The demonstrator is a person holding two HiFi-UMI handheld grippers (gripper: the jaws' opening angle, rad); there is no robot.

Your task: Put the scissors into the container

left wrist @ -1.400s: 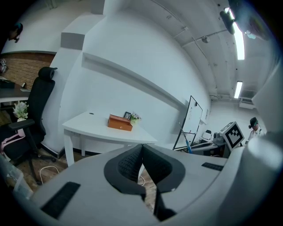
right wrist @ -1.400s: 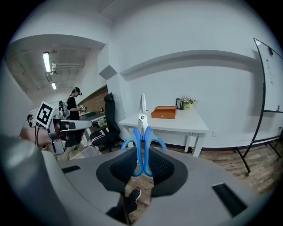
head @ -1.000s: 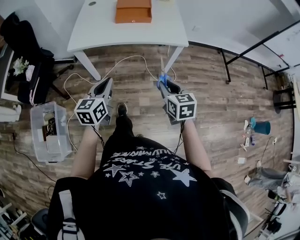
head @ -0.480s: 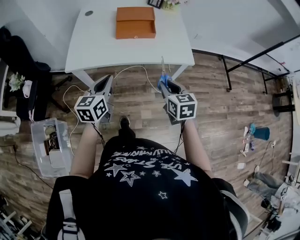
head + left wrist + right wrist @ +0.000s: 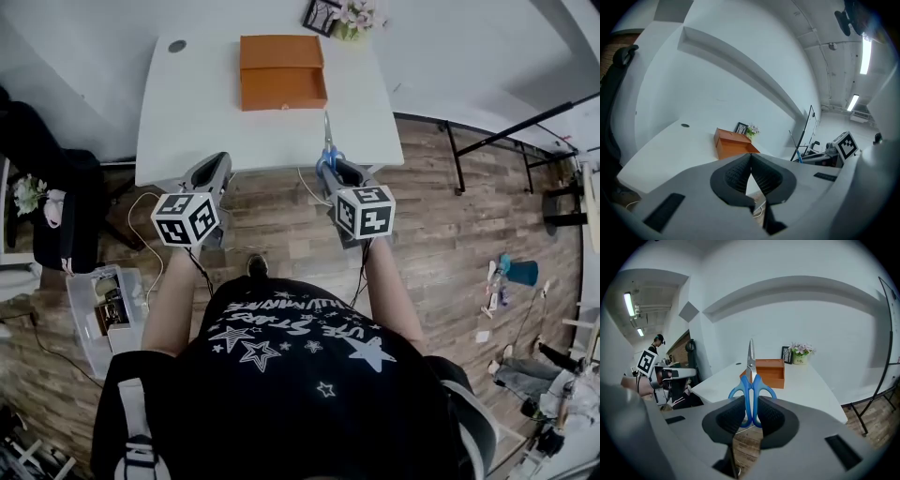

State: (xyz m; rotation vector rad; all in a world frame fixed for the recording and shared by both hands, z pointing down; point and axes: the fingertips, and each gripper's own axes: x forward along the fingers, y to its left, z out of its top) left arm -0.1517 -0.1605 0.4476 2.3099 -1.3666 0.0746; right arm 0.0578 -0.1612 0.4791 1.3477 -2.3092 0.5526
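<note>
We held right hand-held gripper [image 5: 751, 414] clamped on blue handles of scissors [image 5: 751, 378]; blades were together, pointing forward toward table [image 5: 187, 112]. In head view, scissors tips lay over near table edge. Orange container [image 5: 283, 94] stood open-topped on far part of table, well apart from scissors. We kept left hand-held gripper [image 5: 751, 176] at near table edge, pads together, nothing between them. Flower pot [image 5: 354, 13] and picture frame [image 5: 321, 14] stood just beyond container.

Black shirt [image 5: 281, 394], white lettering [image 5: 286, 319] upside down, not legible
</note>
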